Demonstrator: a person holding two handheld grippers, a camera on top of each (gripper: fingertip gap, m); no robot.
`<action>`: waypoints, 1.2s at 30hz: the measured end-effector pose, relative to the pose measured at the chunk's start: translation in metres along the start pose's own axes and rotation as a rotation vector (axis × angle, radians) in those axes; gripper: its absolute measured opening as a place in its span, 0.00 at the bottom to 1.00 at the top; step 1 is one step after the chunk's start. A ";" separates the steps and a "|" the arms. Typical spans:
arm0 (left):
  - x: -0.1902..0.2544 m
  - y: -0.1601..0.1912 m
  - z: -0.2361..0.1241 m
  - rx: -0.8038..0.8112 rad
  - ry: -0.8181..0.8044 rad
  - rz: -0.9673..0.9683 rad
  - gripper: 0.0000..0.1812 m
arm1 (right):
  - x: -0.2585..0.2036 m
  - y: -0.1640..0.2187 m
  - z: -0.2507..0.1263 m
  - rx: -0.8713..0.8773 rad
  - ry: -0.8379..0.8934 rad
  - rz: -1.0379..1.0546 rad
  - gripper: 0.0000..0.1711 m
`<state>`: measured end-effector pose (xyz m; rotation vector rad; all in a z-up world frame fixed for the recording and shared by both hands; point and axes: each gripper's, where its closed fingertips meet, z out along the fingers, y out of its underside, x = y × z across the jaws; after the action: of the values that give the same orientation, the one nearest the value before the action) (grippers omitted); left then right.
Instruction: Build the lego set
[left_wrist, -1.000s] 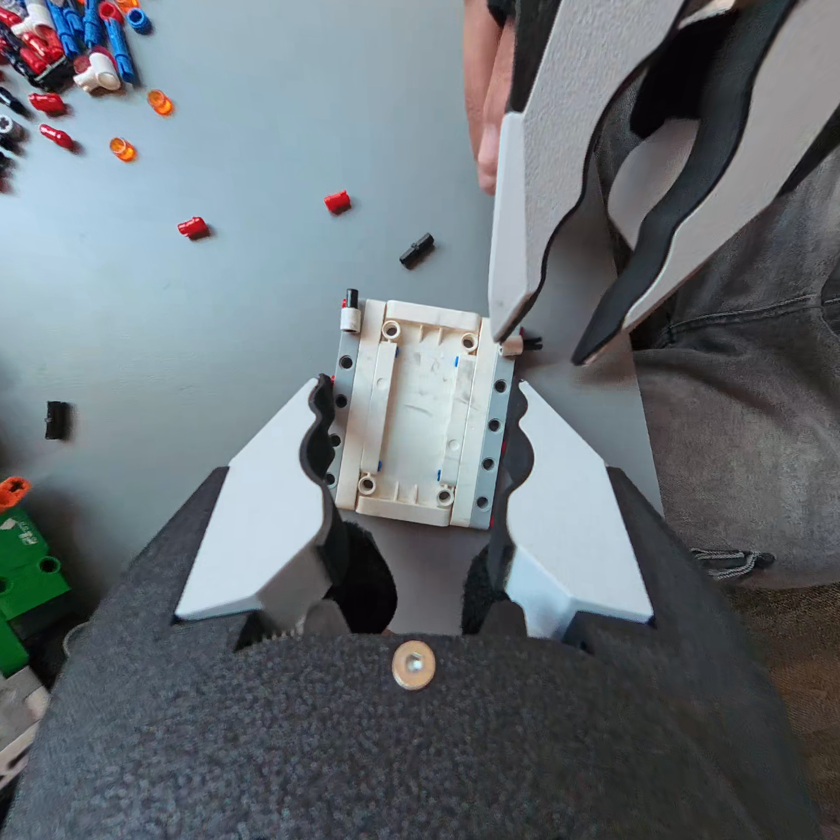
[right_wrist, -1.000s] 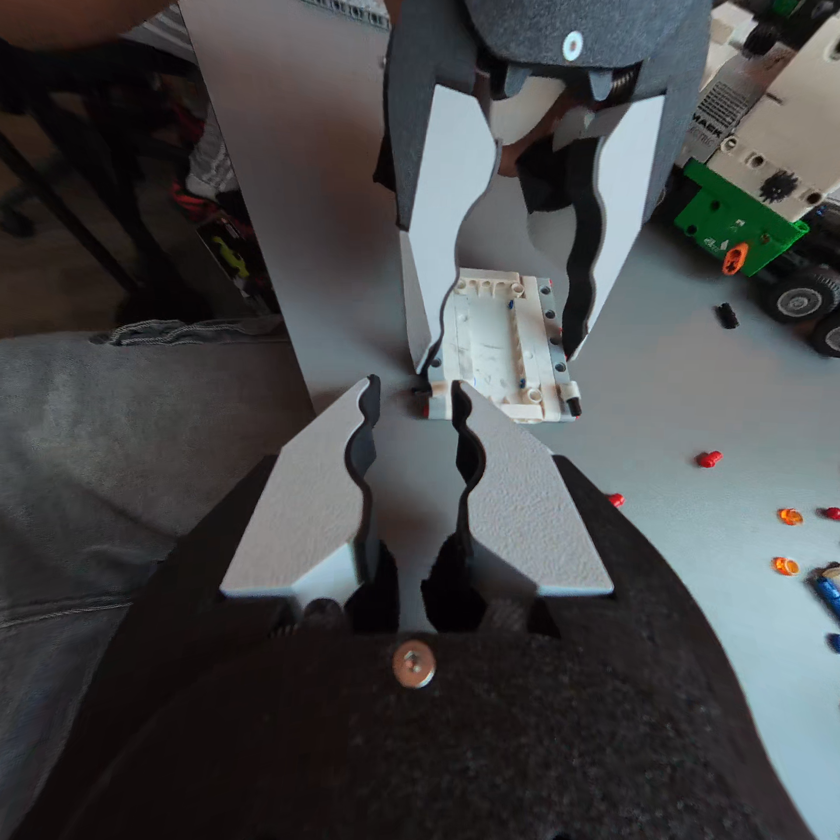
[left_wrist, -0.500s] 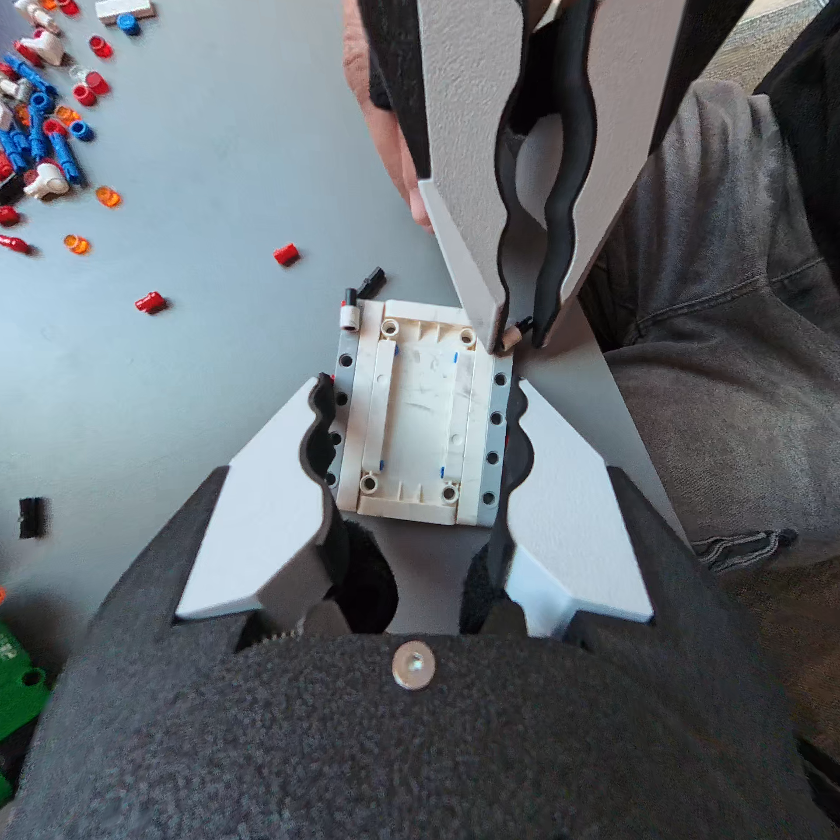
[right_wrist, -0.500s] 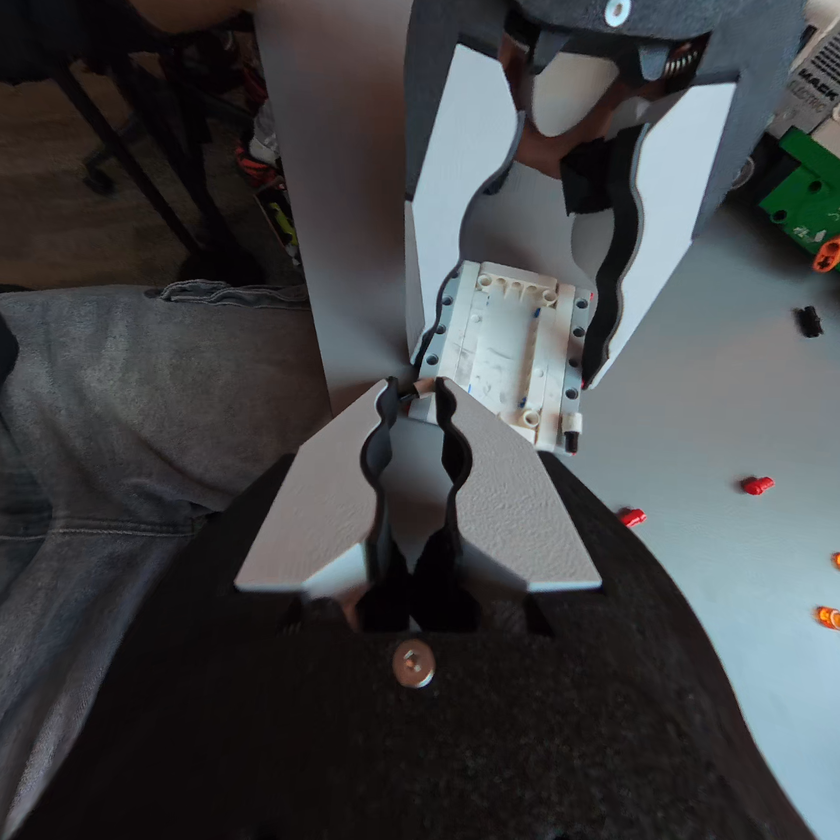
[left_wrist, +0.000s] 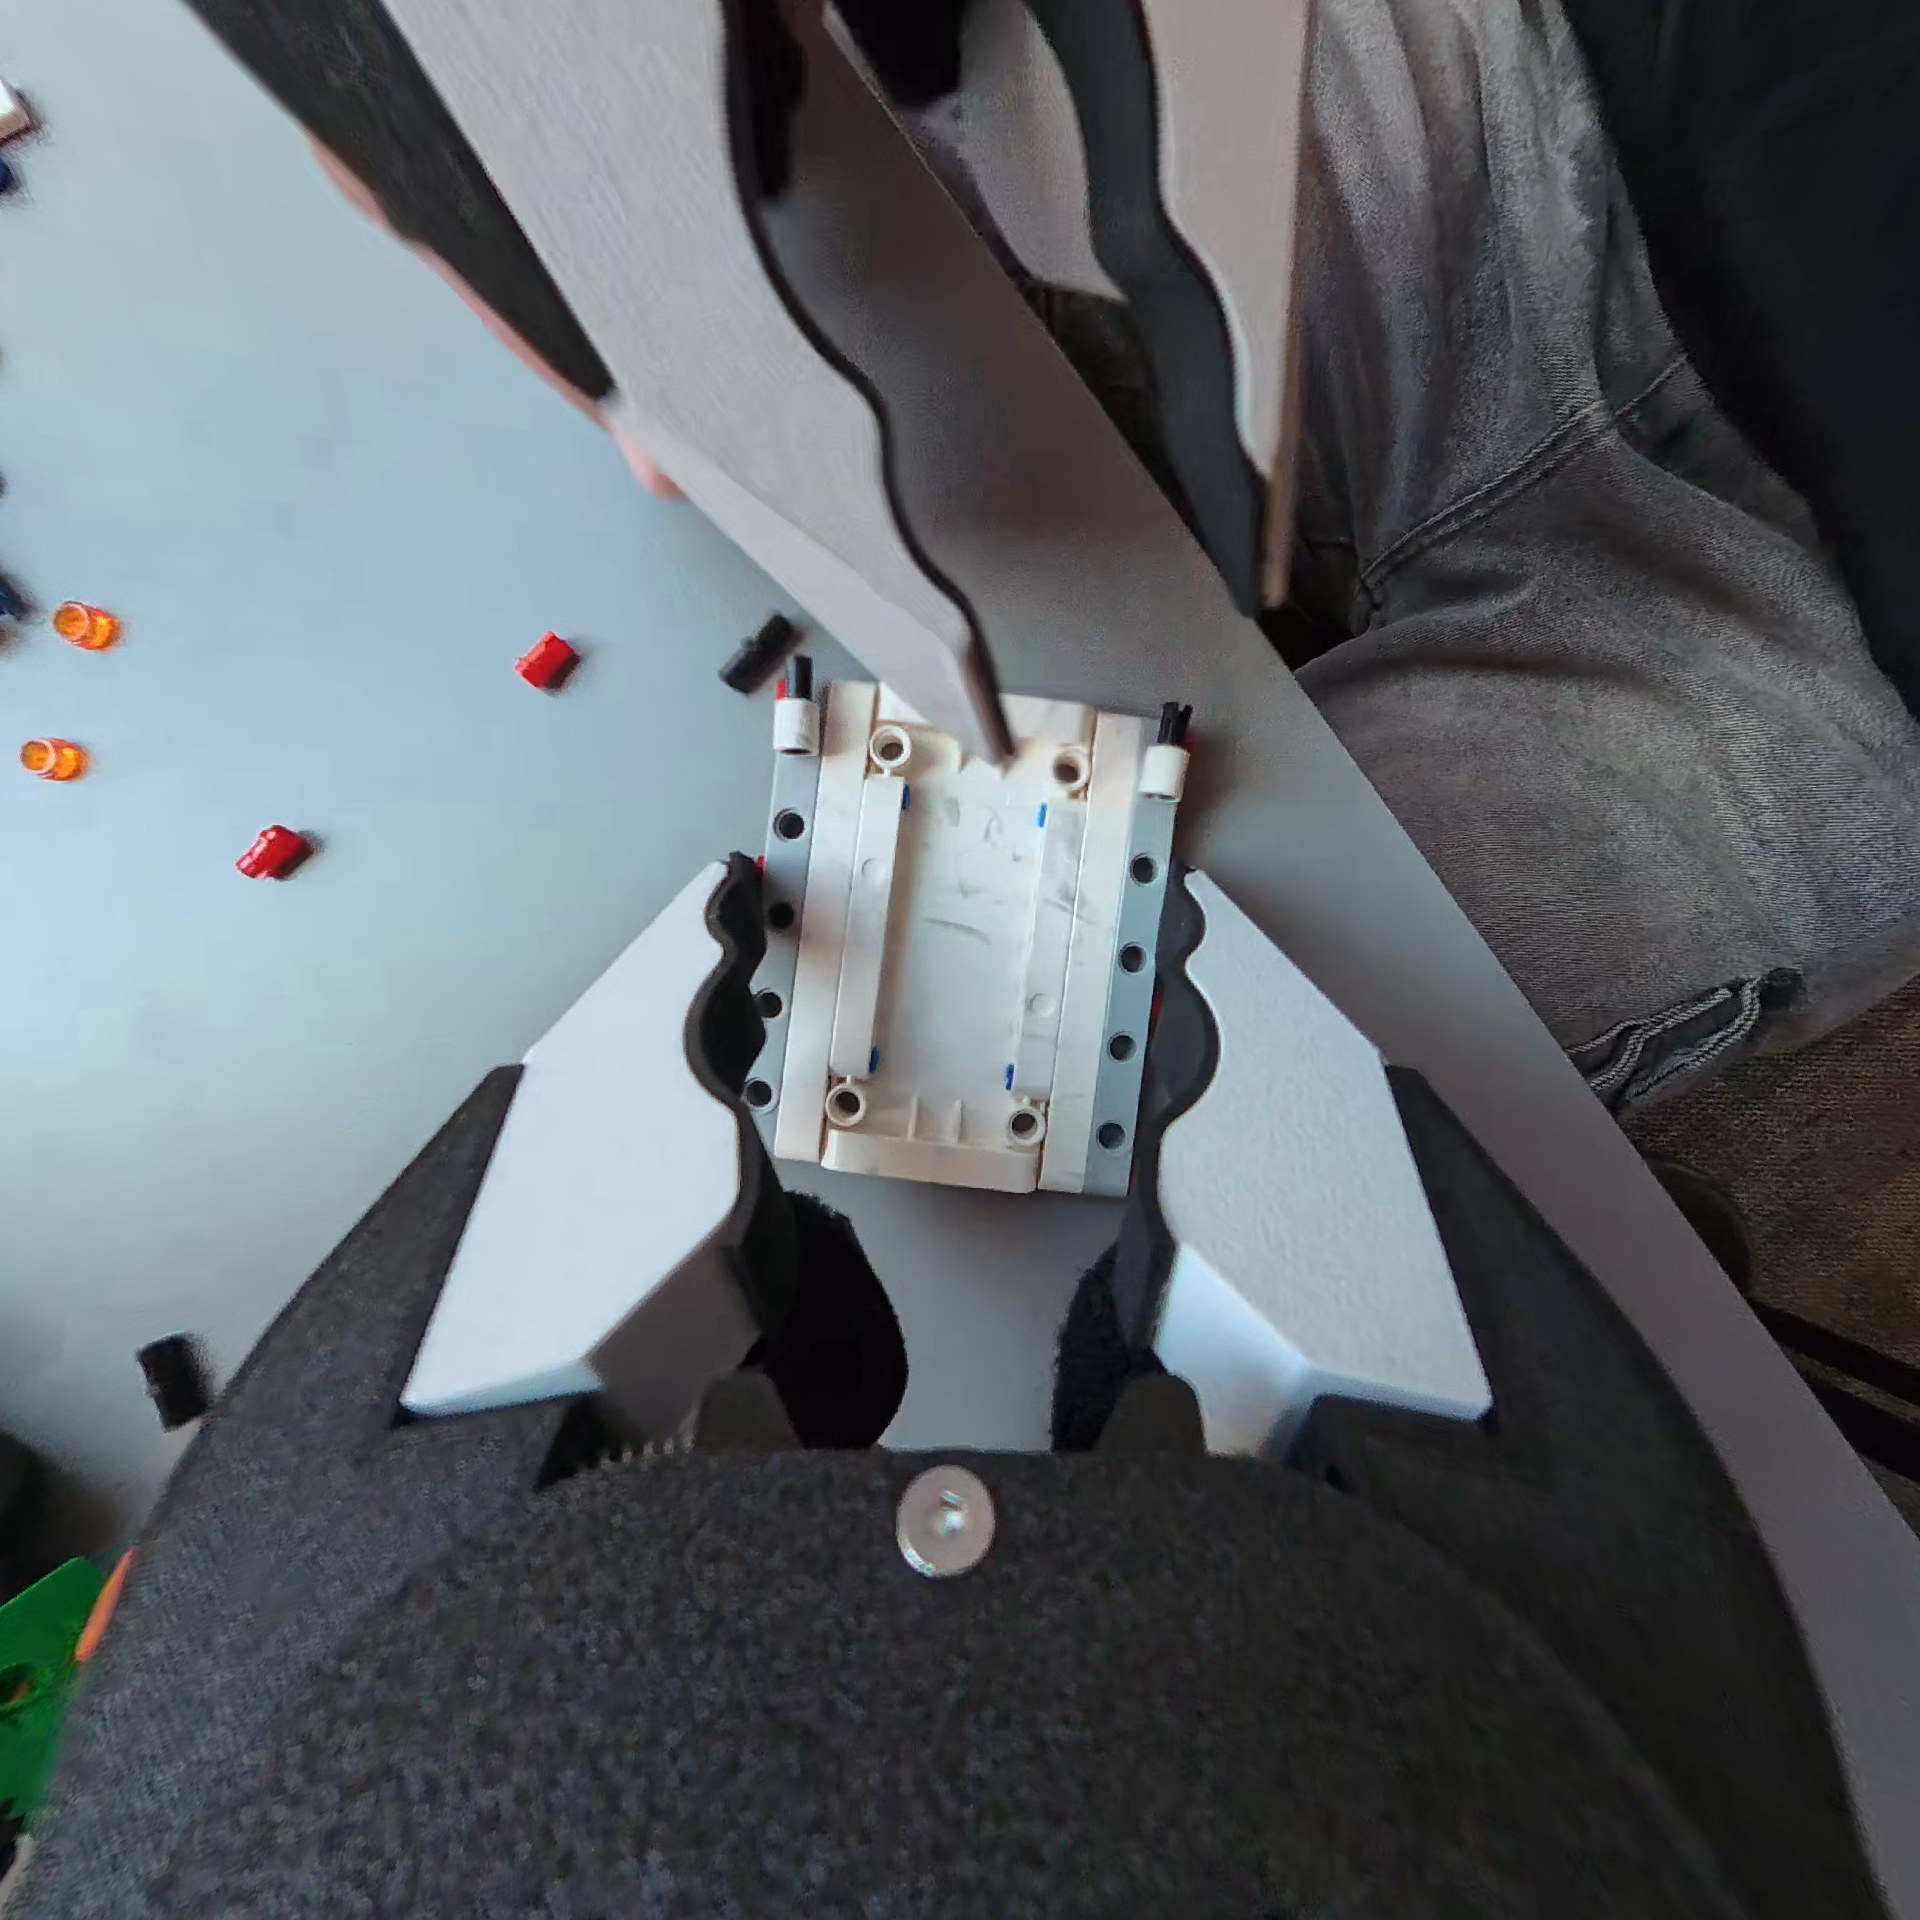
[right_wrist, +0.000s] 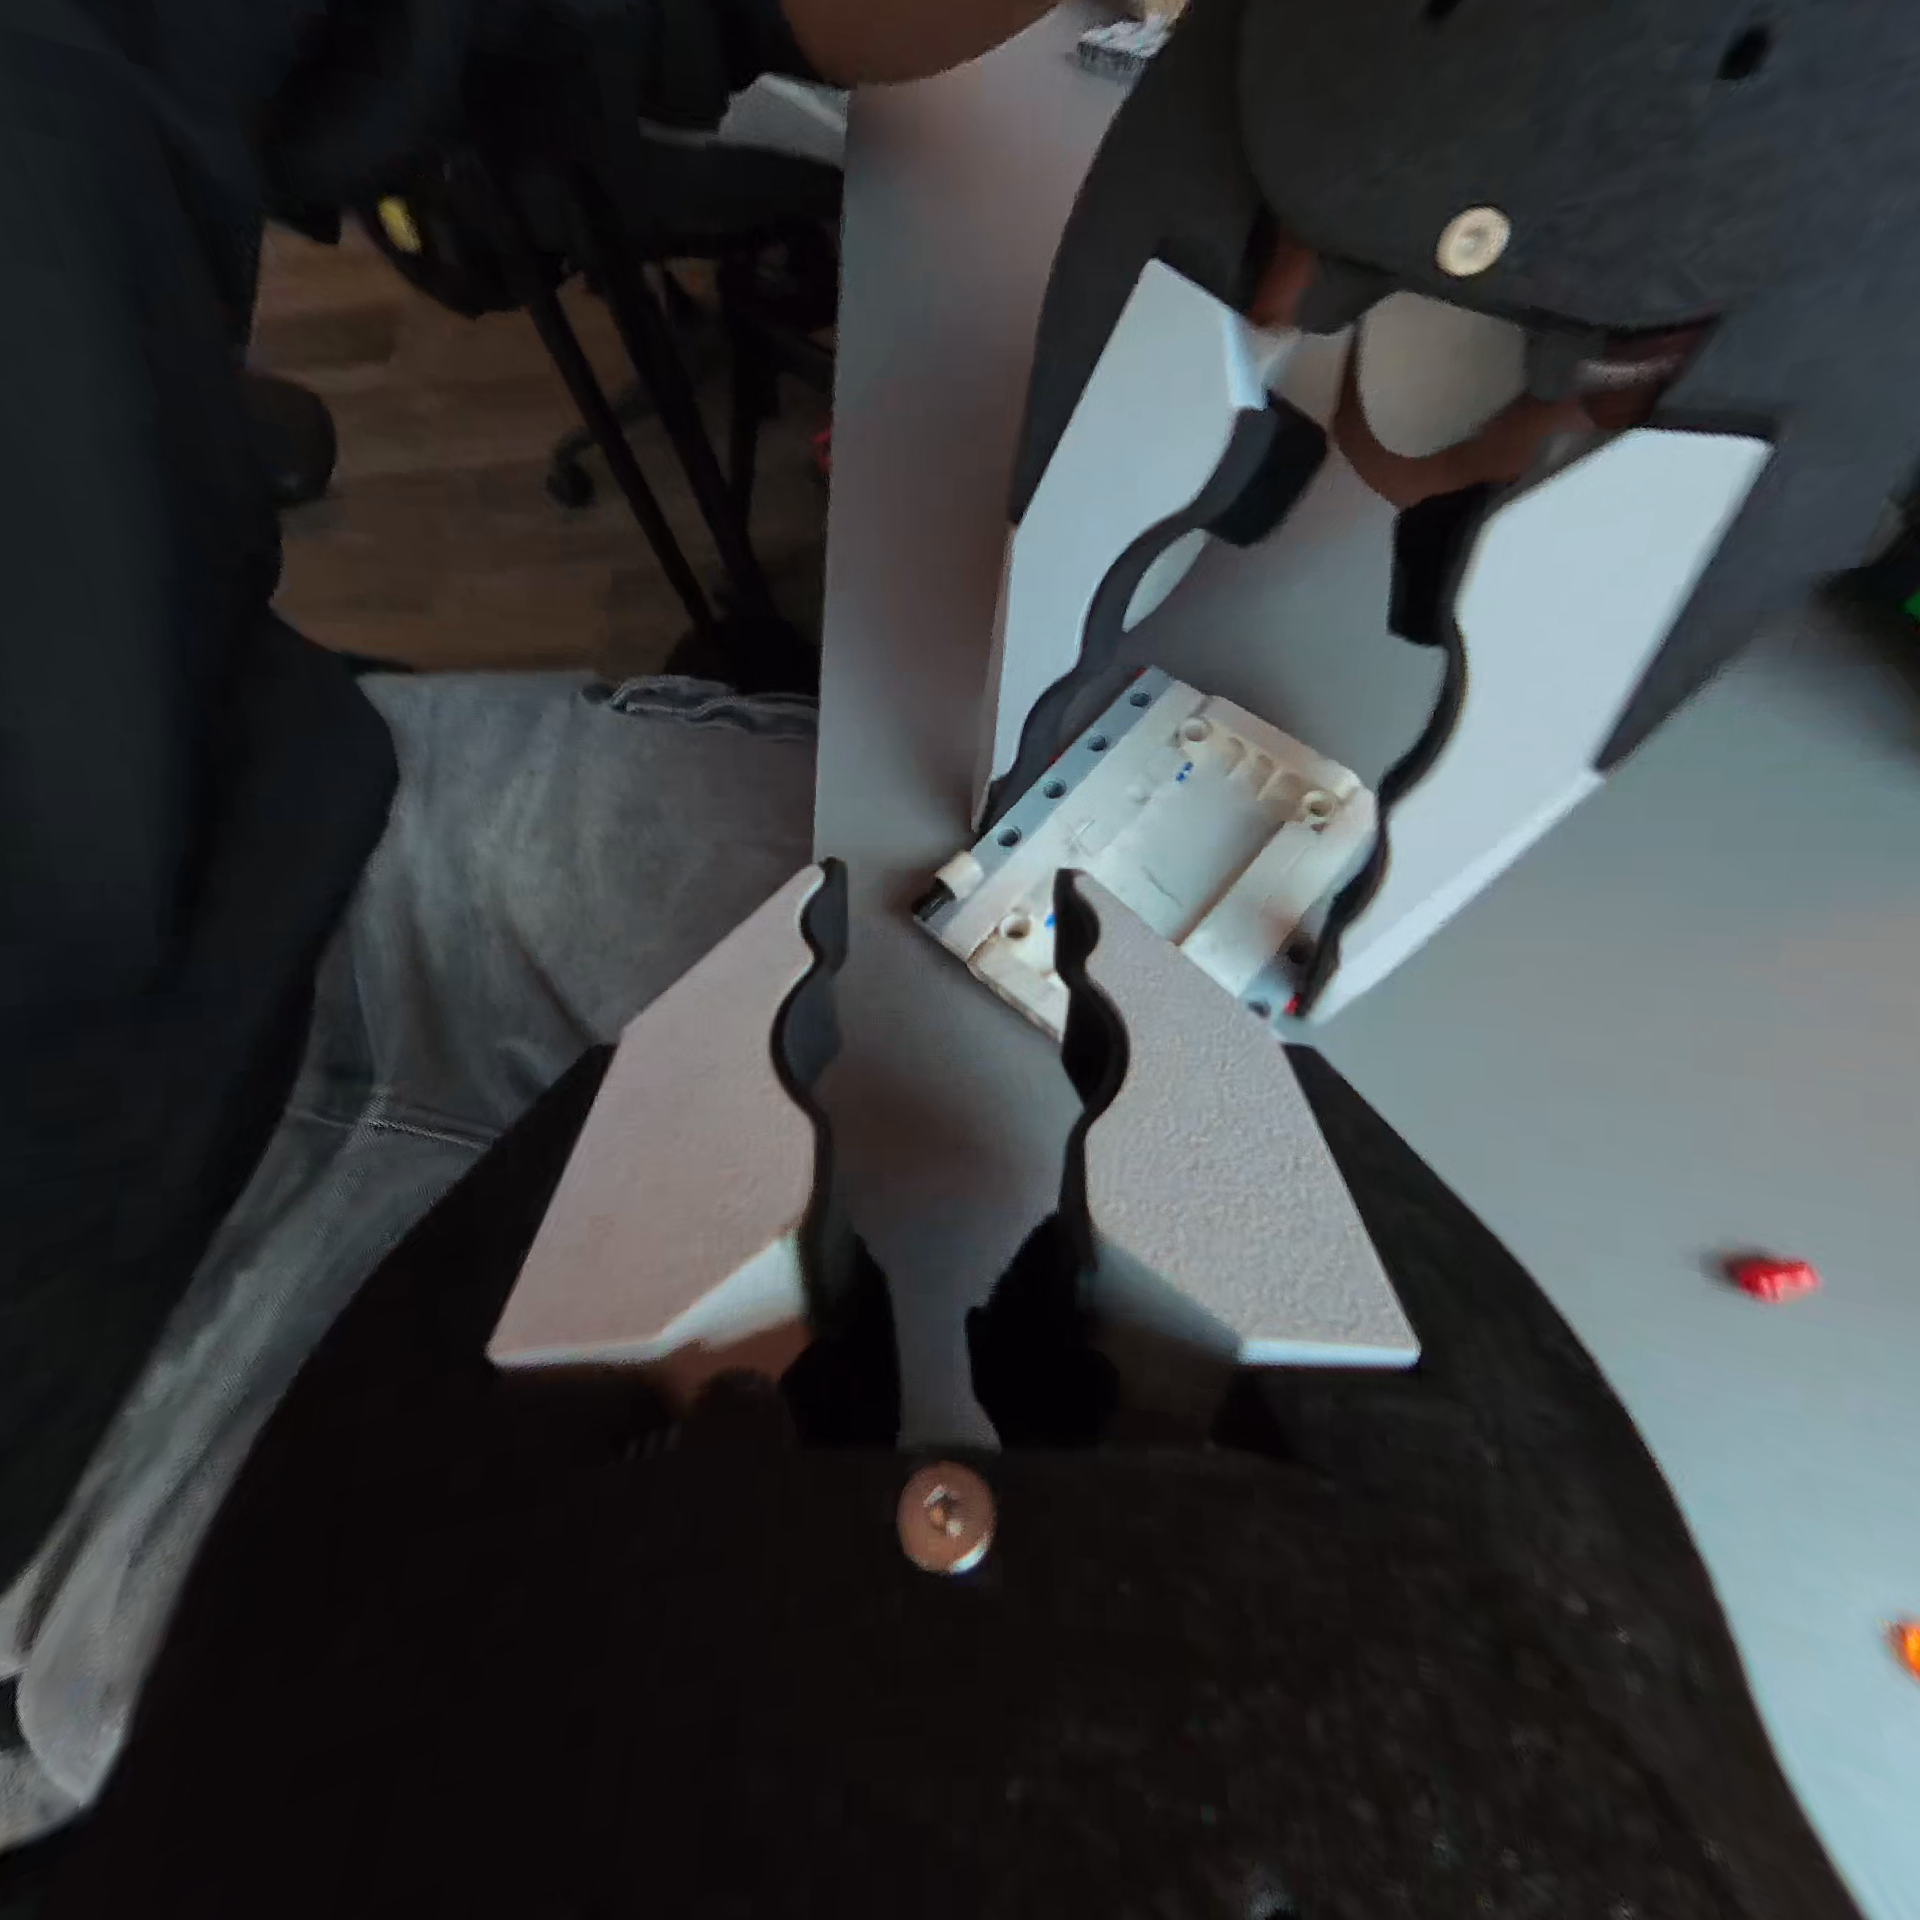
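Grey counter runs under my view, its edge cutting diagonally toward my lap. My grey denim trouser leg sits just past that edge, frayed hem showing. Beyond the counter: brown wooden floor and black chair legs, blurred.

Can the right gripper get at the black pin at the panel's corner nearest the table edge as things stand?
Probably yes. The right gripper is open and empty, and the black pin juts free from the panel. The left gripper clamps the panel's sides farther back.
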<state>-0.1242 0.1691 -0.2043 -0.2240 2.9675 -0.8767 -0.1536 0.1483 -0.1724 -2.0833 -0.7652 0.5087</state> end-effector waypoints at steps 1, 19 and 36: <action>0.002 0.001 -0.001 0.002 0.003 0.002 0.41 | 0.005 0.002 -0.008 0.015 0.067 0.043 0.22; 0.003 0.006 -0.079 0.080 -0.177 -0.136 0.38 | 0.051 0.034 -0.057 0.064 0.515 0.386 0.15; -0.018 0.096 -0.139 0.384 -1.202 -0.853 0.21 | 0.129 0.021 -0.078 0.223 0.625 0.408 0.10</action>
<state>-0.1293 0.3263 -0.1404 -1.4229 1.5020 -0.8430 -0.0058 0.1817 -0.1559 -2.0181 0.0776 0.1215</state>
